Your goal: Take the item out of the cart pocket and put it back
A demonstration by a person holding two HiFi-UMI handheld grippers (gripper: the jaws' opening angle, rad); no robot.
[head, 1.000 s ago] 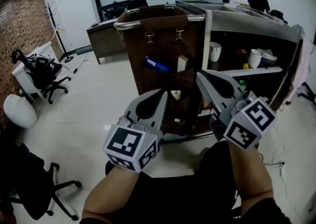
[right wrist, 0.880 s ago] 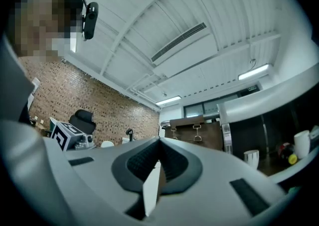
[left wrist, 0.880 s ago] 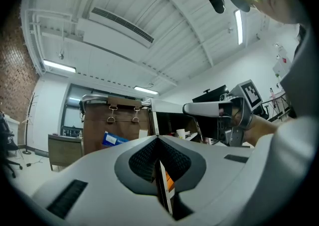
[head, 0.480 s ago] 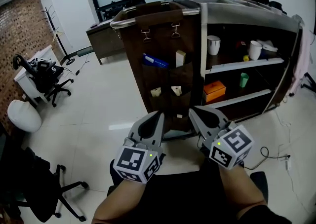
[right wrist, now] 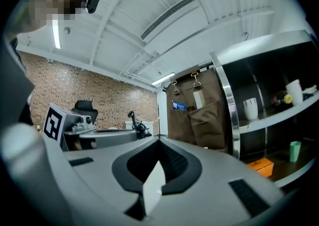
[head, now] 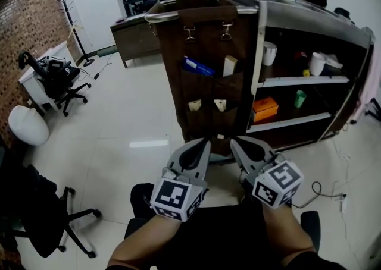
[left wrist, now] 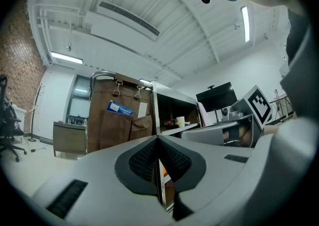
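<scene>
The pocket panel (head: pixel 208 43) is brown, the item (head: pixel 197 66) blue, the box (head: pixel 265 109) orange

The cart (head: pixel 309 22) stands on the white floor (head: pixel 137 114). Its brown pocket panel (head: pixel 208 37) holds a blue item (head: pixel 198 66) and a cream block (head: pixel 230 65); the shelves (head: pixel 286 81) carry a white cup (head: pixel 269 53), an orange box (head: pixel 265 109), a green cup (head: pixel 299 98).

Left tool (head: pixel 204 143), right tool (head: pixel 235 142) side by side, near cart pockets (head: pixel 208 93).

Head view looks steeply down, gripper views level, toward the cart (head: pixel 208 43) (seen in all).
</scene>
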